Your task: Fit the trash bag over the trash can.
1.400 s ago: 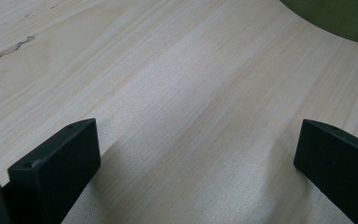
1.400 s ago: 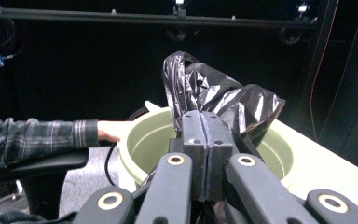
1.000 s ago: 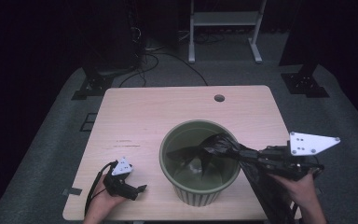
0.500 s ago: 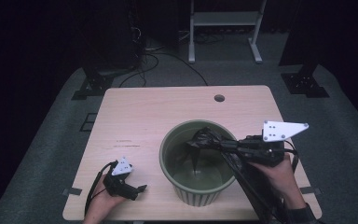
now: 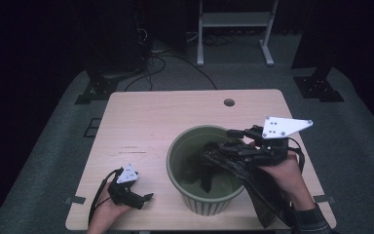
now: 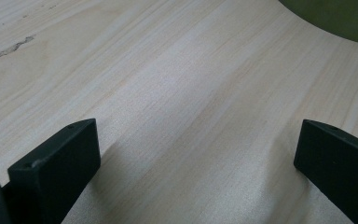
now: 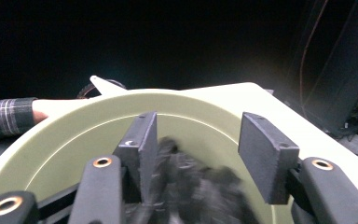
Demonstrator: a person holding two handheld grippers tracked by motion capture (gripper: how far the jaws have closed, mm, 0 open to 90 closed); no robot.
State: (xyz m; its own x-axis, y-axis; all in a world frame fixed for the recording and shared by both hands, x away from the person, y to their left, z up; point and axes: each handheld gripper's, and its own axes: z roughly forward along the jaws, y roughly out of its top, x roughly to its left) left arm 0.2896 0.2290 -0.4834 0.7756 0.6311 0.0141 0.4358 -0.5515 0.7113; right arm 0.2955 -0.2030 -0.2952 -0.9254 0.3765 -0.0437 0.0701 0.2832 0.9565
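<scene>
Bare tabletop (image 5: 175, 117) lies beyond the bin (image 5: 202, 202); right gripper (image 7: 196, 140) spread over its rim, left gripper (image 6: 196, 154) wide apart.

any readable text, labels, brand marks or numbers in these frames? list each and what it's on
None readable in any view.
Green bin: plain wall, no label.
Wooden table: bare, no markings; only a dark scuff.
Grey plate on the right tongs: only small holes, no print.
Left tongs: no lettering visible.
</scene>
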